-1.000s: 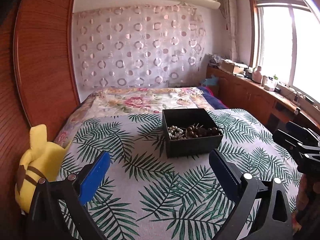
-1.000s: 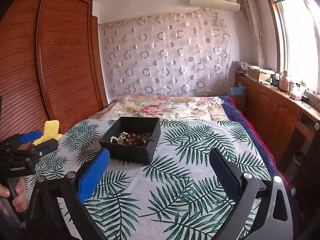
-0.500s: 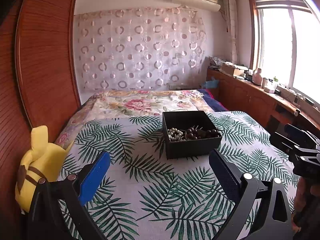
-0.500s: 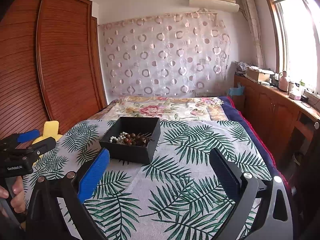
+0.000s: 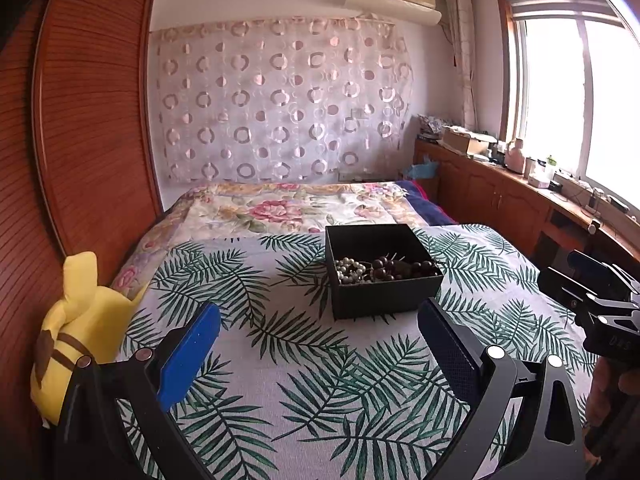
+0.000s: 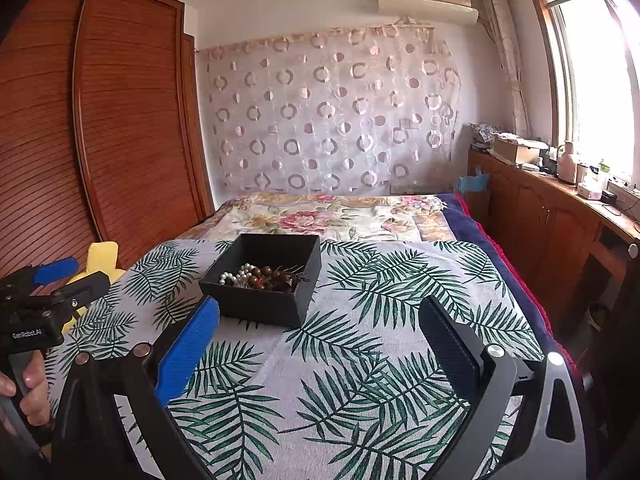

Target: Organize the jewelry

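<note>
Left gripper (image 5: 320,322) rose; box (image 5: 382,300) unmoved.

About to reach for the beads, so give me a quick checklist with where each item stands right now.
1. Left tongs open and empty: ok.
2. Right tongs open and empty: ok.
3. Box upright on the bedspread: ok.
4. Pearls and dark beads inside the box: ok.
5. Strands free of each other: cannot tell.
6. Path to the box clear: ok.

Beaded jewelry (image 5: 380,270) heaped in black box (image 5: 384,300)
</note>
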Demonstrator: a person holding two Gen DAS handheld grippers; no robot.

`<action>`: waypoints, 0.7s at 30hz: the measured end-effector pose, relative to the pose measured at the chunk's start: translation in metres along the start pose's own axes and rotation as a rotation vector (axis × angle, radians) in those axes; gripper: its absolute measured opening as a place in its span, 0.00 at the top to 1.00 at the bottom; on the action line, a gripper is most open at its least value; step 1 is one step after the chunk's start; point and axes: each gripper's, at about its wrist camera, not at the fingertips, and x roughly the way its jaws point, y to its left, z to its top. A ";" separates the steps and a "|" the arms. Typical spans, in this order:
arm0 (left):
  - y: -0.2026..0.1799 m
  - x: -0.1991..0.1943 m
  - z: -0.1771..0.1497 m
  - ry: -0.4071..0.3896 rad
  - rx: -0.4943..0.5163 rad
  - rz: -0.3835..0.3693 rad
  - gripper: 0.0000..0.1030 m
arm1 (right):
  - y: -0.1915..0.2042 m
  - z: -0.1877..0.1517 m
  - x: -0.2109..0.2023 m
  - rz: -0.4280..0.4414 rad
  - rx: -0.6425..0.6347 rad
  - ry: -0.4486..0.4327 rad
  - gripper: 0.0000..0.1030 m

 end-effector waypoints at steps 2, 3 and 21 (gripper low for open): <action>0.000 -0.001 0.000 -0.001 0.001 0.002 0.07 | 0.000 0.000 0.000 0.002 0.000 0.000 0.02; -0.001 -0.001 0.000 -0.001 0.002 0.003 0.07 | 0.000 0.000 0.000 0.001 -0.001 0.000 0.02; 0.001 -0.004 0.003 -0.006 0.001 0.004 0.07 | 0.000 -0.001 0.000 -0.007 0.004 0.000 0.02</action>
